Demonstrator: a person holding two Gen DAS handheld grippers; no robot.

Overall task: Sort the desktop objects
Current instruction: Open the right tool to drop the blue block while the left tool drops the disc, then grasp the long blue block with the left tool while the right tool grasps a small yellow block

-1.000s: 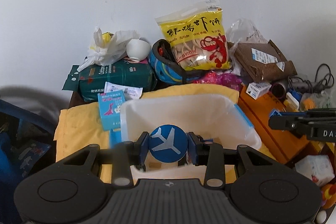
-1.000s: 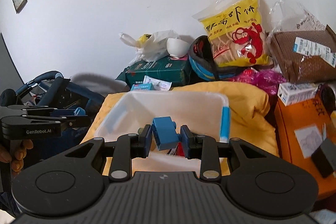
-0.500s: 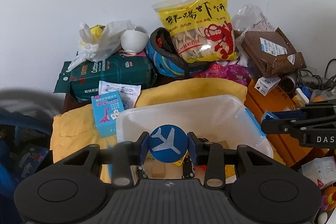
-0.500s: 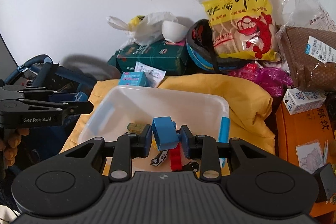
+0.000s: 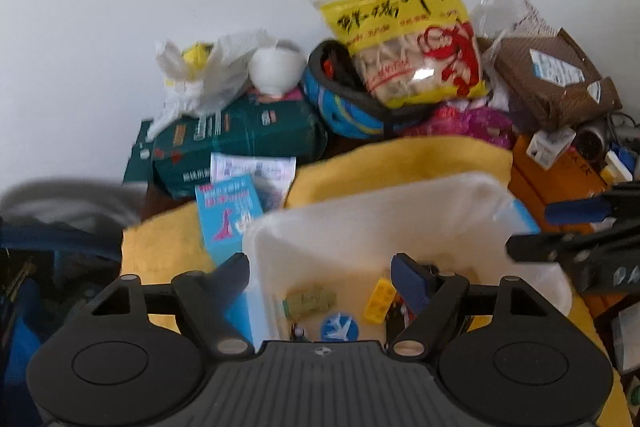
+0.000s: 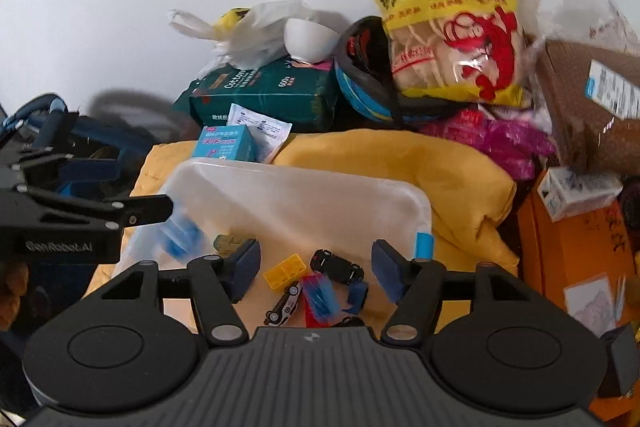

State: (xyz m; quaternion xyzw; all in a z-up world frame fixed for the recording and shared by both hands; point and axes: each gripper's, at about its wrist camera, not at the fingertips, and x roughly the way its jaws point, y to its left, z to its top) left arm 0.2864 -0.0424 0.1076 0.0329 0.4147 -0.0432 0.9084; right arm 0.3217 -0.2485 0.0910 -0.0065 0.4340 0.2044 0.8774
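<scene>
Translucent white plastic fills the lower middle of both views: a bin [image 5: 400,211] resting on a yellow cloth [image 5: 400,159], with the clutter of bags and boxes banked against the wall in the upper half of the frame. The left gripper [image 5: 324,275] hangs over the bin's near left corner, its jaws spread wide with nothing between them; one finger sits outside the left wall and the other over the interior. Below that gap, at the bottom centre of the left view, a blue disc [image 5: 339,327] printed with a white aeroplane lies flat on the bin floor, beside a green toy [image 5: 310,301] and a yellow brick [image 5: 380,299]. The right gripper [image 6: 316,267] is likewise released and empty, poised above the bin's near right part. Under it, lower centre of the right view, are the yellow brick [image 6: 285,271], a black car [image 6: 337,265], a white car [image 6: 285,303], a red piece [image 6: 316,301] and a small blue block [image 6: 357,293], blurred and possibly not at rest. Both grippers sit directly over the bin, which suits dropping small toys straight in so the walls keep them from scattering. Judging by the loose pile inside, sorting is under way, and the blue box [image 6: 226,143] at the bin's far edge remains outside it.
</scene>
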